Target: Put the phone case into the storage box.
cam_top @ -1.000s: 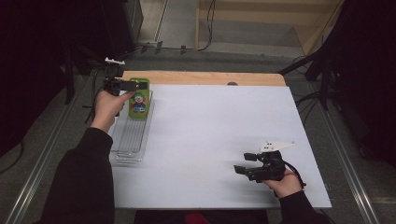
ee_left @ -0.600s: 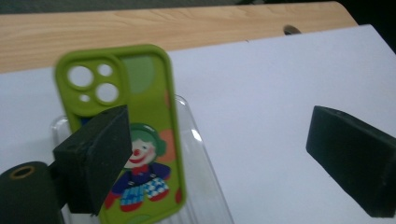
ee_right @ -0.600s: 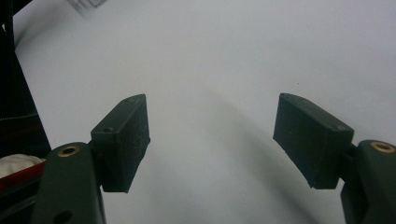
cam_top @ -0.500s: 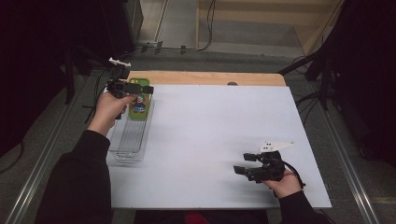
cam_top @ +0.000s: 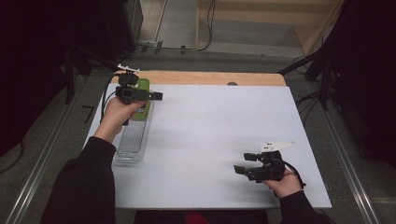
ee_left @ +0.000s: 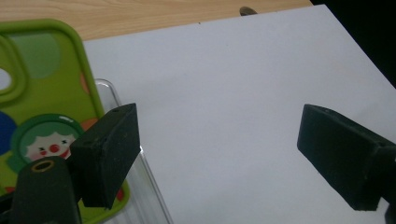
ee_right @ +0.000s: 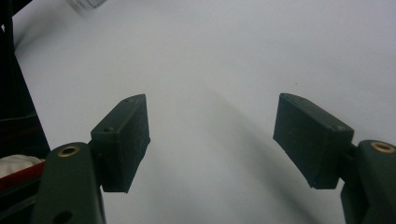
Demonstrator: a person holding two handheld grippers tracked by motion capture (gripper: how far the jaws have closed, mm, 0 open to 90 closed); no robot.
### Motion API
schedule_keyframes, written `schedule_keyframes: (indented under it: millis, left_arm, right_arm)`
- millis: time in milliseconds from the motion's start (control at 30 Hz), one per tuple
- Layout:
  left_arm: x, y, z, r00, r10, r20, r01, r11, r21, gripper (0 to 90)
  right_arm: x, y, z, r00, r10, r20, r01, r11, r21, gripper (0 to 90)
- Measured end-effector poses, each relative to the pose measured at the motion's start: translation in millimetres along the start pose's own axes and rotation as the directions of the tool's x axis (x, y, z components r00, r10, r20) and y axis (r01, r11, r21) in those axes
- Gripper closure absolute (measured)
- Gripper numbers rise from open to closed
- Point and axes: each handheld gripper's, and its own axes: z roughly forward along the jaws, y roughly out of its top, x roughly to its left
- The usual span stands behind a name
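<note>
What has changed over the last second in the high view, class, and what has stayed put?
The left tongs have lifted slightly and drifted toward the far end of the clear tray, above the green phone case with its clown picture. Their jaws stand open, holding nothing. The phone case and tray lie as before. The right tongs stay open and idle near the front right of the white table sheet.

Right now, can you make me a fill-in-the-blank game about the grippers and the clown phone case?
1. The phone case with the clown is mostly ____ in colour.
2. The case lies at the far end of a clear plastic ____.
3. The left gripper has its jaws ____, with nothing between them.
4. The right gripper is over the ____ sheet that covers the table.

Missing words: green; tray; open; white
</note>
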Motion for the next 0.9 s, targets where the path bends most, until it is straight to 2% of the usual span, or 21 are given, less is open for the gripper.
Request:
schedule_keyframes:
  millis: [200, 567, 900]
  left_arm:
    - [-9.1, -5.8, 4.3, 0.9994, 0.024, 0.027, -0.024, 0.9997, 0.008, 14.1]
    - [-22.5, -19.2, 10.3, 0.9953, 0.037, 0.089, -0.039, 0.9991, 0.018, 14.4]
    - [-34.9, -32.8, 11.3, 0.9902, 0.076, 0.117, -0.08, 0.9961, 0.035, 14.4]
  right_arm:
    - [-0.2, 0.1, -0.1, 1.0, -0.003, 0.001, 0.003, 1.0, 0.0, 25.1]
    - [0.0, 0.0, -0.4, 1.0, -0.002, 0.001, 0.002, 1.0, 0.0, 25.2]
    - [-0.4, 0.0, -1.5, 1.0, 0.002, 0.002, -0.002, 1.0, -0.003, 25.2]
